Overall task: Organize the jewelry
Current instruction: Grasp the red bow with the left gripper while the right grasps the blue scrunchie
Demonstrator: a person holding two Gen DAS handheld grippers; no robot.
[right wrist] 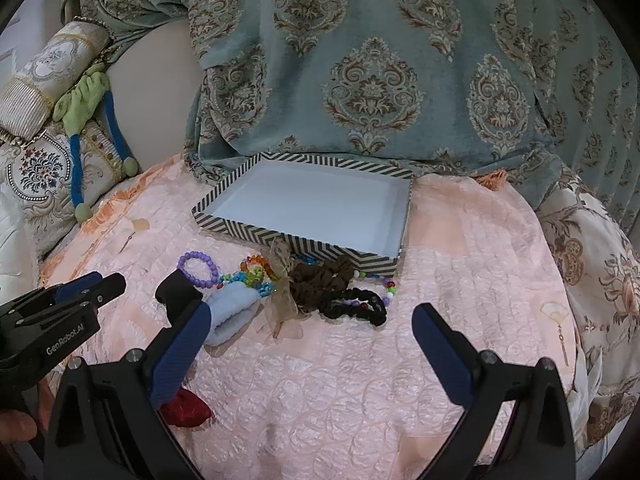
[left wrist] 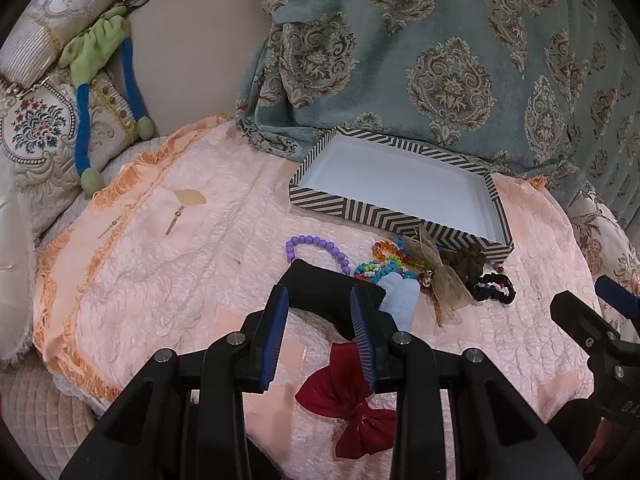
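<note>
Two grippers hover over a pink bedspread (right wrist: pixel 460 248). Behind lies a striped box (right wrist: pixel 304 236) (white inside), jewelry (right wrist: pixel 256 274) heaped against its front. Right gripper (right wrist: pixel 310 344) spread wide, grasping nothing; left gripper (left wrist: pixel 320 322) partly parted above a black cushion (left wrist: pixel 320 284), not clenched.

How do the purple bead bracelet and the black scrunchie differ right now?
The purple bead bracelet is a ring of round, glossy beads; the black scrunchie is ruffled fabric. The bracelet lies at the left end of the pile, next to the black roll; the scrunchie lies at the right end, near the striped box corner. Both lie flat on the pink cover, outside the box.
</note>
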